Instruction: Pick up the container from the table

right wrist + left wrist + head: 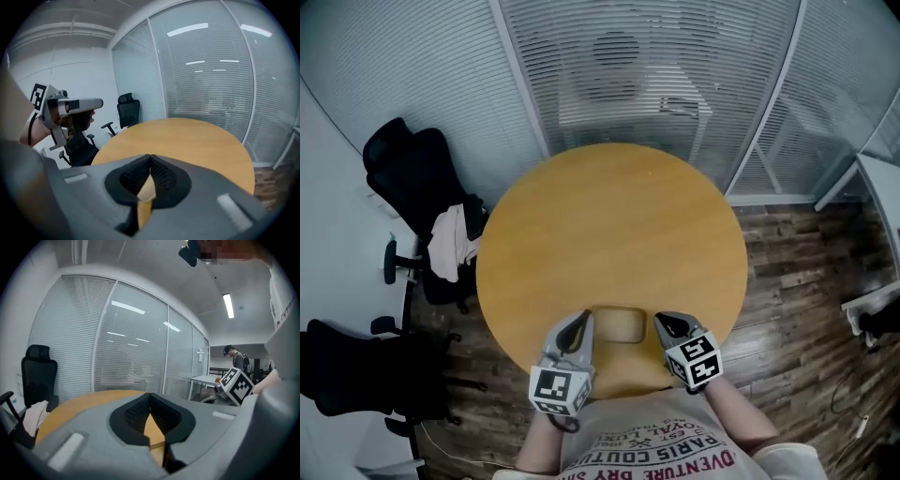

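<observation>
We are seeing a black office chair (417, 178) with a pale garment (450, 242) hanging on it, and a second black chair (356, 367) standing nearby. Blinds (656, 56) are covering the glass wall beyond a wooden floor (806, 272).

Round desk, one thing on it

The desk (609, 225) has a round, smooth top of light honey-coloured wood and stands on a dark plank floor (787, 281), close to a wall of glass panels with blinds. A single container (617, 325) lies flat on the top at the edge nearest the person, roughly centred there. It is shallow, rectangular and round-cornered, and its tint is so close to the desk's that only its rim stands out.
</observation>
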